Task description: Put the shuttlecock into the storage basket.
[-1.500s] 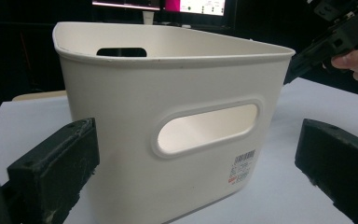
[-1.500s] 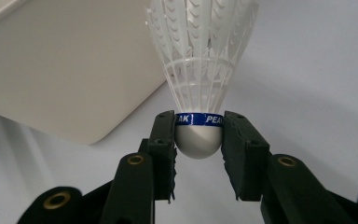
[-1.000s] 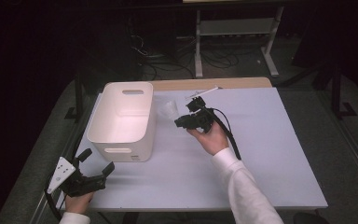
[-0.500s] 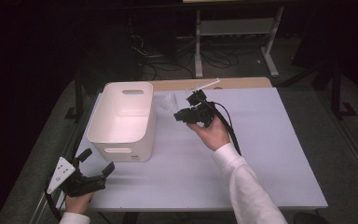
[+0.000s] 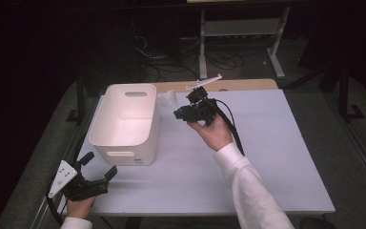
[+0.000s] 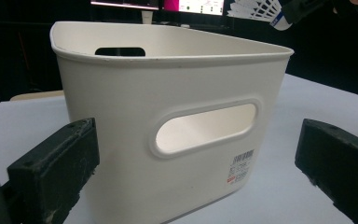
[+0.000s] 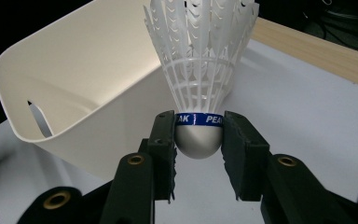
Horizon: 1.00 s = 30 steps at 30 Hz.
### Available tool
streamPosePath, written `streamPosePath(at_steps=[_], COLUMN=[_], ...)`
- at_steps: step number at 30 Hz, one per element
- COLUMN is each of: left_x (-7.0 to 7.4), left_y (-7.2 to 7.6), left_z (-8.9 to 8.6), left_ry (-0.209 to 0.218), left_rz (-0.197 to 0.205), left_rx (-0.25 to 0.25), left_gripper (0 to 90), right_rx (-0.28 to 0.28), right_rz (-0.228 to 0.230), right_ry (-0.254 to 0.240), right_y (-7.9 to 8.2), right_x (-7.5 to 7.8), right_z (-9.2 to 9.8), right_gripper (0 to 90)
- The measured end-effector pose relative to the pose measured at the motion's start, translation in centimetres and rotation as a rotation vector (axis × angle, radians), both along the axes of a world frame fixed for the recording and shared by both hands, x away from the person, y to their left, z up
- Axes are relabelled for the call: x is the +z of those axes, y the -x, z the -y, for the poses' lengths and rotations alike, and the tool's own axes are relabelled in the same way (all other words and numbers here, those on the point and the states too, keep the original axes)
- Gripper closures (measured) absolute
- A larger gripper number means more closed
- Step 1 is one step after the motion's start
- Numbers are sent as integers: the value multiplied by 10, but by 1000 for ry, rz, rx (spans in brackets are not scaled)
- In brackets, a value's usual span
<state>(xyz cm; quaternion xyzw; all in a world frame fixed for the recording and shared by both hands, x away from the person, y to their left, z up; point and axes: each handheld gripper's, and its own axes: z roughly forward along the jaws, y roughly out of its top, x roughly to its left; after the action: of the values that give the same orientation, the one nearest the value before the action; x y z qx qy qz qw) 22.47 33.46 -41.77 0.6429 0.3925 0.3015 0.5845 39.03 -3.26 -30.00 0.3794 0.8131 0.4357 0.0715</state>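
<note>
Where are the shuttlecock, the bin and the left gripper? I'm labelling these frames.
shuttlecock (image 7: 198, 140), right gripper view, on its rounded cork.
bin (image 5: 124, 143), high view, on its near wall.
left gripper (image 5: 95, 164), high view, midway between its open jaws.

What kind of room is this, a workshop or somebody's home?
Probably a lab or workshop set up for recording. A bare work table stands in a darkened room, cables lie on the floor behind it, and lit monitor screens show past the white bin.

The shuttlecock loses its feather tips past the right gripper view's top edge, and the bin hides the table behind it.
</note>
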Motion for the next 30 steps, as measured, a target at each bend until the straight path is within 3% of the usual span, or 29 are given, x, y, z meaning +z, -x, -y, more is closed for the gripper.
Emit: streamPosePath(at_steps=[6,24,30], left_x=[0,0,0], left_y=[0,1,0], left_z=[0,0,1], left_ry=[2,-8,7], left_rz=[1,-7,2], left_rx=[0,0,0], left_gripper=[0,0,0], right_rx=[12,51,64], right_rz=[29,64,67], right_ry=[17,30,27], right_y=[2,6,7], right_x=[6,22,28], right_z=[-10,-33,-40], right_gripper=[643,643,643])
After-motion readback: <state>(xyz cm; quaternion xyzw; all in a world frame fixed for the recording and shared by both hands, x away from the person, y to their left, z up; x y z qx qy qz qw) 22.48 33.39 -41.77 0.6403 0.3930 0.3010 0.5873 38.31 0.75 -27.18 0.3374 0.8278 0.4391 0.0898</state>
